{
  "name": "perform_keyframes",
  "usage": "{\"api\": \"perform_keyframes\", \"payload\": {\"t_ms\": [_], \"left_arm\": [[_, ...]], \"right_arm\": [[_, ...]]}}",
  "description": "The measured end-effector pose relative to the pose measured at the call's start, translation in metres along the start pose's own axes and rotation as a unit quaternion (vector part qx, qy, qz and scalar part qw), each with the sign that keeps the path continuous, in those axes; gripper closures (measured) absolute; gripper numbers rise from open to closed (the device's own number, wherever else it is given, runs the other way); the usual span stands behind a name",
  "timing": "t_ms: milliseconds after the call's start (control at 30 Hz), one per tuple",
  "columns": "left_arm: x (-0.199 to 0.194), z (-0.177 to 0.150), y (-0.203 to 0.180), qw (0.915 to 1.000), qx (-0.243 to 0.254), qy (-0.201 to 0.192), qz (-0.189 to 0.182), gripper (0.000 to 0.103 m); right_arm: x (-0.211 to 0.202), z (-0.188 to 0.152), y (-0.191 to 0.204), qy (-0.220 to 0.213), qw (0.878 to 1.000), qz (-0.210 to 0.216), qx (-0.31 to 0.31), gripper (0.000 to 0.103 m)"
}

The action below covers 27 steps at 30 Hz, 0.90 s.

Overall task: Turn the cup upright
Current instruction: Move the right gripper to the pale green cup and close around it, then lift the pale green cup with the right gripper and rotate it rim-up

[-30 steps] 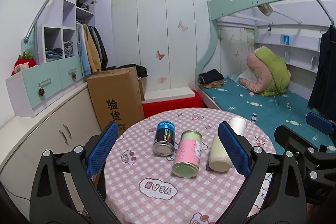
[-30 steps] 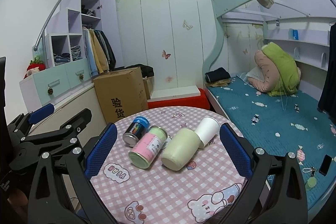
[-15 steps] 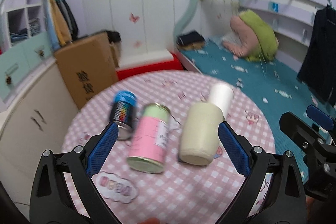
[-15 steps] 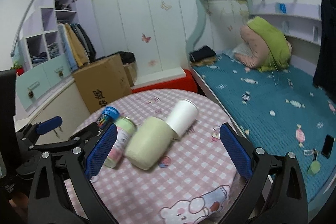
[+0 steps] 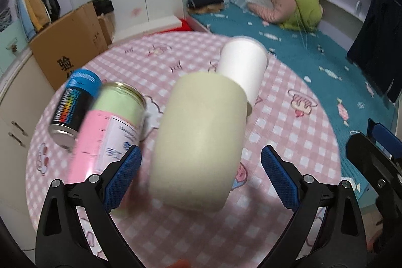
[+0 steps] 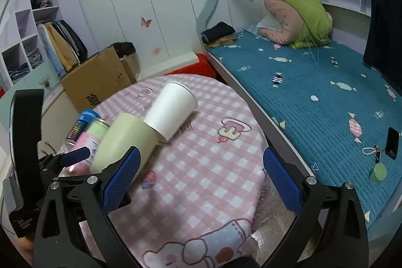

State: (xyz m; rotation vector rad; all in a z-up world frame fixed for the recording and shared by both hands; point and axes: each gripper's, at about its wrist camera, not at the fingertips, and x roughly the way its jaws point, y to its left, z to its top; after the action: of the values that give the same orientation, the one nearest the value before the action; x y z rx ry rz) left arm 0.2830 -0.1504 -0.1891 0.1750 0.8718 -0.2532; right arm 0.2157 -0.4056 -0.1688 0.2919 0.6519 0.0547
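A pale green cup [image 5: 198, 140] lies on its side on the pink checked round table [image 5: 289, 132]. A white paper cup [image 5: 242, 67] also lies on its side, its bottom end at the green cup's far end. My left gripper [image 5: 201, 167] is open, its blue pads on either side of the green cup's near end, not touching it. My right gripper [image 6: 198, 175] is open and empty over the table's right part; the green cup [image 6: 125, 140] sits by its left pad and the white cup [image 6: 170, 112] lies beyond.
A pink and green can [image 5: 105, 127] and a dark can with a blue top [image 5: 72, 104] lie on their sides left of the green cup. A cardboard box [image 5: 67, 47] stands behind the table. A bed [image 6: 314, 102] runs along the right.
Both grippers have moved forward and down toward the table. The green cup now fills the space between my left gripper's pads. The objects have not moved.
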Motion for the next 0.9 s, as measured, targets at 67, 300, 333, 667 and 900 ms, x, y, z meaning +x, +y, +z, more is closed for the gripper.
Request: {"api": "perform_keyframes", "payload": {"t_ms": [67, 300, 333, 667, 900], "left_arm": [[0.008, 0.0, -0.002, 0.9999, 0.002, 0.012, -0.004, 0.007], [0.016, -0.007, 0.003, 0.9994, -0.011, 0.029, 0.015, 0.026], [0.015, -0.007, 0.005, 0.9994, -0.013, 0.031, 0.009, 0.026], [-0.018, -0.047, 0.006, 0.9982, -0.043, 0.037, -0.02, 0.026], [-0.059, -0.094, 0.022, 0.9952, -0.088, 0.034, -0.022, 0.026]], "right_arm": [[0.005, -0.001, -0.003, 0.005, 1.0, -0.001, 0.001, 0.008], [0.016, -0.005, -0.003, 0.02, 1.0, -0.002, 0.002, 0.008], [0.018, -0.005, -0.002, 0.022, 1.0, -0.002, 0.002, 0.008], [0.004, -0.018, 0.009, 0.032, 0.999, 0.001, -0.004, 0.008], [-0.011, -0.047, 0.035, 0.055, 0.998, 0.021, -0.016, 0.008]]}}
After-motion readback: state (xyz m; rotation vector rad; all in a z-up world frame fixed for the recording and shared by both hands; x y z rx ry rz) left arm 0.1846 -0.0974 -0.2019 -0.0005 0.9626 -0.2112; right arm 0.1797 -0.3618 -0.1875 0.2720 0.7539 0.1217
